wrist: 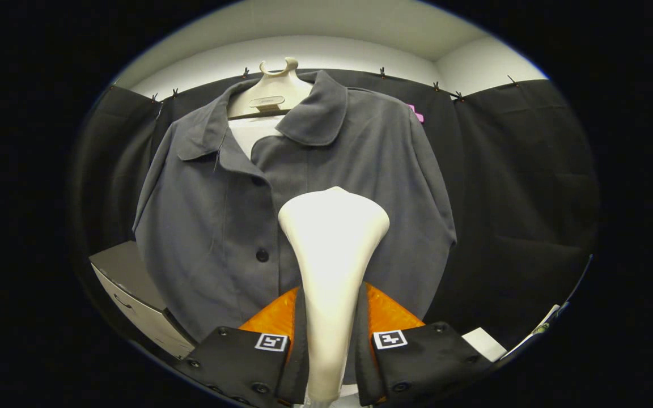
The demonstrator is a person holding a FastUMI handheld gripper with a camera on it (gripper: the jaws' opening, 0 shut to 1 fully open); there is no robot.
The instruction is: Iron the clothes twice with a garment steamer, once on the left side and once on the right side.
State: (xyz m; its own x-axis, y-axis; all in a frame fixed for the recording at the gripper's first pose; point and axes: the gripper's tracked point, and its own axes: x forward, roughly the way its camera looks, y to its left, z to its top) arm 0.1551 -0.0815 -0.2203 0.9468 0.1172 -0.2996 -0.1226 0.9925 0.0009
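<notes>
A grey buttoned jacket (326, 187) hangs on a cream hanger (272, 90) in front of the black cloth wall. My gripper (331, 309) is shut on the handle of a cream garment steamer (332, 238), both fingers pressing its narrow neck. The steamer's wide head points up and stands over the jacket's lower middle, just right of the button line. Whether the head touches the cloth I cannot tell.
A grey box (134, 289) stands at the lower left, beside the jacket's hem. A white flat object (485, 343) lies at the lower right near the fingers. Black cloth wall (519, 187) spans behind and to the right.
</notes>
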